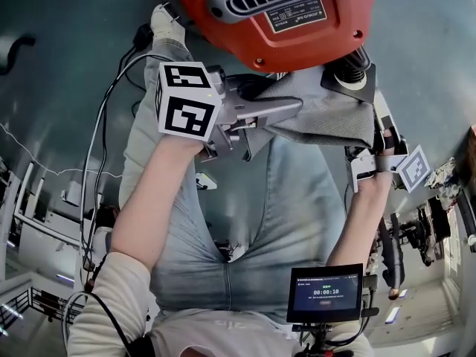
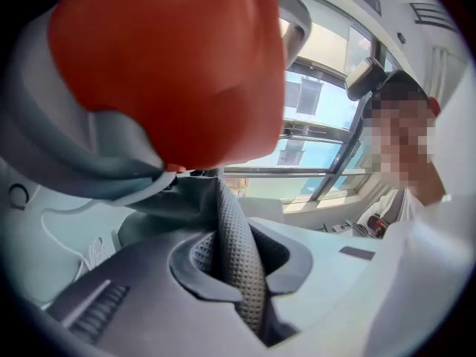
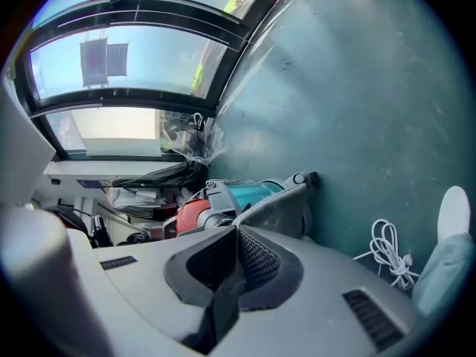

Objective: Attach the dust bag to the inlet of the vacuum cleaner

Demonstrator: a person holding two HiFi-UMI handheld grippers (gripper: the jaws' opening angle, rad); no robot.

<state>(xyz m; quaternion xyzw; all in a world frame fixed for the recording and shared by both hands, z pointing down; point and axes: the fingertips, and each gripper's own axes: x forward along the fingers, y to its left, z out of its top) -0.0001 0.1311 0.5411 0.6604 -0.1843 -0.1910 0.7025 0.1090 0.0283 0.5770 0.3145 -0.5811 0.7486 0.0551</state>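
Underfoot, dull teal floor (image 1: pixel 59 28), spread behind everything in the head view. On it, at the top, red vacuum cleaner (image 1: pixel 260 21), grey vent grille and label plate facing up; looming too as a red bulk (image 2: pixel 171 65) in the upper left of the left gripper view.

Below the machine, legs in pale jeans (image 1: pixel 223 222), reaching toward it.

Across the lap, just under the red body, grey cloth dust bag (image 1: pixel 327 114), stretched between the two tools and off the floor. At its upper right corner, a black collar (image 1: pixel 349 76) with a pale ring, right against a dark ribbed stub under the machine's edge; seated on it or not, cannot tell.

Left tool (image 1: pixel 294 108), pointing in from the left, marker cube (image 1: pixel 186 99) behind it. Jaws pinched together on a thick fold of the bag's dimpled cloth (image 2: pixel 238 259), no gap left beside it.

Right tool (image 1: pixel 379 136), smaller in the frame, at the bag's right edge, its own cube (image 1: pixel 414 168) lower right. Likewise squeezed tight on the bag: grey cloth (image 3: pixel 282 207) rising out of the closed pads.

Near the bottom, a small dark screen (image 1: pixel 325 294).

Smaller again: a white shoe (image 1: pixel 165 24) beside the machine, and a coiled white cable (image 3: pixel 387 251) on the floor.
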